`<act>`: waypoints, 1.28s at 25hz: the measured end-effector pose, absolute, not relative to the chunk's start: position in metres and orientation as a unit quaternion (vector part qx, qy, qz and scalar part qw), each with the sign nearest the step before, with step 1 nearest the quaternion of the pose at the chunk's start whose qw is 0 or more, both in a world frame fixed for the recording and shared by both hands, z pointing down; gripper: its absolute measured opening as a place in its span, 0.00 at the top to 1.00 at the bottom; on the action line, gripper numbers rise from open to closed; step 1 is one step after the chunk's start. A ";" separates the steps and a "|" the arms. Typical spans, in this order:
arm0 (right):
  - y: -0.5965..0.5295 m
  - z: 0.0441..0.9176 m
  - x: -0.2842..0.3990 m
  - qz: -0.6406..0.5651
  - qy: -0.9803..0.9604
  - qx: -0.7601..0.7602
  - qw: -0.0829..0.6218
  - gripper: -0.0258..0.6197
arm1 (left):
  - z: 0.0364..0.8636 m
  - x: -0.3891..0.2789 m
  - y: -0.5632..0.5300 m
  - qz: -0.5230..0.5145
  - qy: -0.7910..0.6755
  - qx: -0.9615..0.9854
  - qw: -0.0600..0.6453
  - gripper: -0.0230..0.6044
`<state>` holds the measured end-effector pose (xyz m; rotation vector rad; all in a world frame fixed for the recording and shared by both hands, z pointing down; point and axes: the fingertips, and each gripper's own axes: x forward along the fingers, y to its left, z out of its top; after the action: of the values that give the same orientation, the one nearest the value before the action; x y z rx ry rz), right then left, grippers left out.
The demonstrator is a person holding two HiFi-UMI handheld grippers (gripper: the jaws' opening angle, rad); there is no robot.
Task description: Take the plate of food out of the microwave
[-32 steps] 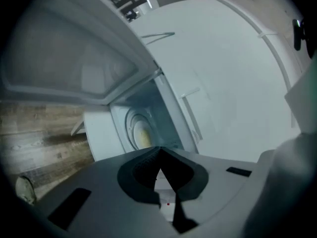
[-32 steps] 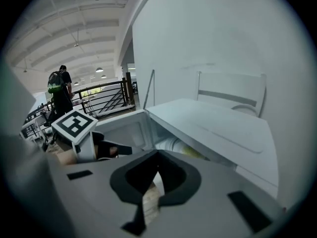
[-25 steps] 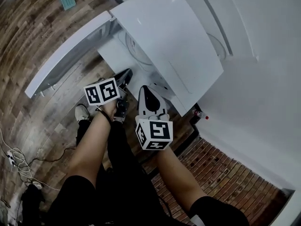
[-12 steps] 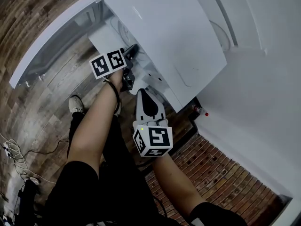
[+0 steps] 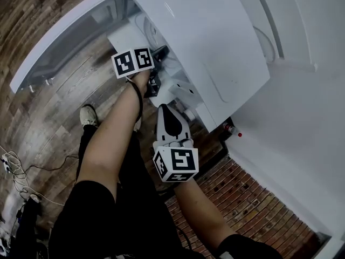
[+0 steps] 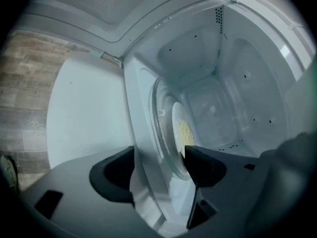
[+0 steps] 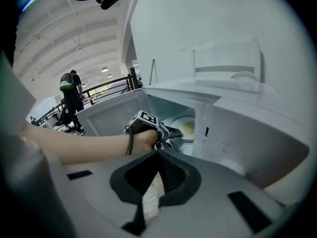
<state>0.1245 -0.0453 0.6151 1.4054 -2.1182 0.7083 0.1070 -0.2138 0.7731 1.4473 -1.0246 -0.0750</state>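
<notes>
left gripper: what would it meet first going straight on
Probably the rim of the glass turntable, with the plate of food beyond; depth is unclear. The left gripper's jaws are opening, holding nothing.

The right gripper point(image 5: 167, 110) is held just short of the microwave point(image 5: 205, 31); the open door point(image 5: 62, 39) is seen ahead, to its left.

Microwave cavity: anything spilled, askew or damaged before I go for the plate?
Nothing stands out. The plate of yellowish food sits flat on the glass turntable, no spill shows on the cavity walls, and the door is swung wide open.
</notes>
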 end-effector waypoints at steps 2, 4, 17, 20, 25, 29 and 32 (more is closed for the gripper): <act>-0.045 0.618 0.124 0.265 -0.776 0.516 0.249 0.94 | 0.774 0.103 -0.209 -0.046 -0.441 0.617 0.650 0.46; -0.047 0.619 0.122 0.268 -0.775 0.516 0.248 0.94 | 0.774 0.099 -0.199 -0.070 -0.428 0.594 0.677 0.51; -0.067 0.622 0.112 0.272 -0.765 0.533 0.239 0.94 | 0.745 0.075 -0.179 -0.203 -0.374 0.575 0.698 0.94; -0.069 0.624 0.112 0.275 -0.760 0.538 0.238 0.94 | 0.740 0.067 -0.174 -0.215 -0.371 0.582 0.691 0.94; -0.069 0.624 0.106 0.279 -0.754 0.544 0.240 0.94 | 0.726 0.043 -0.151 -0.218 -0.370 0.590 0.684 0.94; -0.070 0.615 0.094 0.274 -0.757 0.542 0.241 0.94 | 0.707 0.016 -0.125 -0.235 -0.362 0.588 0.684 0.94; -0.072 0.608 0.086 0.268 -0.752 0.553 0.237 0.94 | 0.688 -0.004 -0.110 -0.252 -0.350 0.573 0.697 0.94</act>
<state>0.0861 -0.0718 0.6076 1.5151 -2.0625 0.7359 -0.0041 -0.1096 0.6883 1.2787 -0.7816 -0.5614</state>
